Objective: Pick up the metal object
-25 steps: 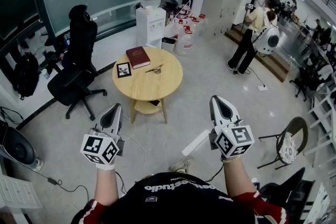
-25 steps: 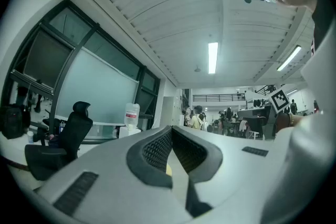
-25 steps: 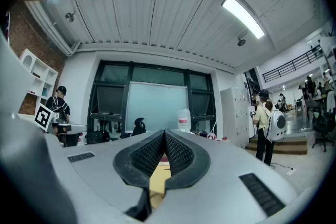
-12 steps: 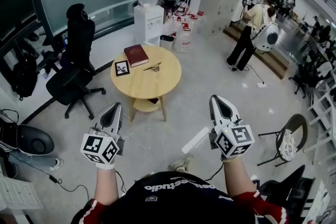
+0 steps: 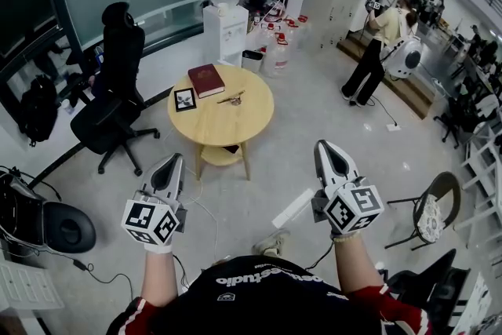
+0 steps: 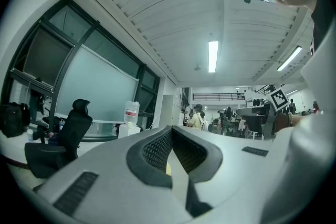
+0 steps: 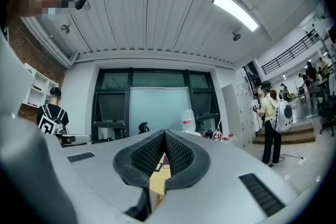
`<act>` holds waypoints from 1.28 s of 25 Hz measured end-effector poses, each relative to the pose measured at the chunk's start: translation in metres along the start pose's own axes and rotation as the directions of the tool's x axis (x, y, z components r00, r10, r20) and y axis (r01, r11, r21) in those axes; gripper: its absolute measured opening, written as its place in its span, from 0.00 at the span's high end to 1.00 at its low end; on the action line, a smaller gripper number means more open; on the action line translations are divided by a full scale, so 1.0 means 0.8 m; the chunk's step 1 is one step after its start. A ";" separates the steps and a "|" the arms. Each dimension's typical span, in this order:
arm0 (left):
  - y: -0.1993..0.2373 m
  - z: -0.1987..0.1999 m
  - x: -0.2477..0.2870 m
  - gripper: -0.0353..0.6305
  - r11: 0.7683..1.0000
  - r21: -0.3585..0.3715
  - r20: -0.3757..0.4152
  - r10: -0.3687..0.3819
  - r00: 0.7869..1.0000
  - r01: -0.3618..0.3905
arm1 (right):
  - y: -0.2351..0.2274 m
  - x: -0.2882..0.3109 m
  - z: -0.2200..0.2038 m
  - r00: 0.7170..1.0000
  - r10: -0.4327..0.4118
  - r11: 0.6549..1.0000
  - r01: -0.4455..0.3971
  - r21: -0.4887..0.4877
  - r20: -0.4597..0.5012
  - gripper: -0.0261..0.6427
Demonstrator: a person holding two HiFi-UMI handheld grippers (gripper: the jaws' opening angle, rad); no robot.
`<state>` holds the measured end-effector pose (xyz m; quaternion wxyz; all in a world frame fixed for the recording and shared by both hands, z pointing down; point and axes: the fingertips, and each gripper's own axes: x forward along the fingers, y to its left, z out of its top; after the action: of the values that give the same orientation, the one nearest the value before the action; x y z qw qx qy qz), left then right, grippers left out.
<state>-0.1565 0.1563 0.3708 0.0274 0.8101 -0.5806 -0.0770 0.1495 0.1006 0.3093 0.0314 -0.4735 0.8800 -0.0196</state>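
Note:
In the head view a small metal object [image 5: 232,100] lies on a round wooden table [image 5: 227,133], a few steps ahead of me. A dark red book [image 5: 205,80] and a small framed picture [image 5: 185,100] lie to its left on the same top. My left gripper [image 5: 174,162] and right gripper [image 5: 322,146] are held level in front of my body, well short of the table. Both have their jaws together with nothing between them. The left gripper [image 6: 170,129] looks towards the room. Through the slit of the right gripper [image 7: 164,133] a strip of the table top shows.
A black office chair [image 5: 118,102] stands left of the table, and a water dispenser [image 5: 223,12] with spare bottles [image 5: 276,51] stands behind it. A person with a backpack [image 5: 386,43] is at the far right. A round chair [image 5: 433,214] is at my right, and cables and a white strip [image 5: 292,209] lie on the floor.
Both grippers stay where they were, jaws together. A dark round seat at the lower left has come further into view. The head view has shifted slightly.

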 end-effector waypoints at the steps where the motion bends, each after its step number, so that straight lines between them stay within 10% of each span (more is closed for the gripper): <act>1: 0.000 -0.001 0.000 0.92 1.000 -0.003 -0.001 0.001 1.000 -0.001 | 0.001 0.000 -0.001 1.000 0.004 1.000 -0.004 0.000 -0.004 0.92; 32: 0.042 -0.026 0.086 0.92 0.998 -0.007 -0.048 0.066 0.997 -0.066 | -0.034 0.121 -0.029 0.993 0.100 0.995 -0.100 0.003 -0.062 0.92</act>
<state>-0.1630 0.0798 0.3895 0.0471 0.7920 -0.6058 -0.0591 0.1171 0.0046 0.3306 0.0051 -0.4282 0.9031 -0.0327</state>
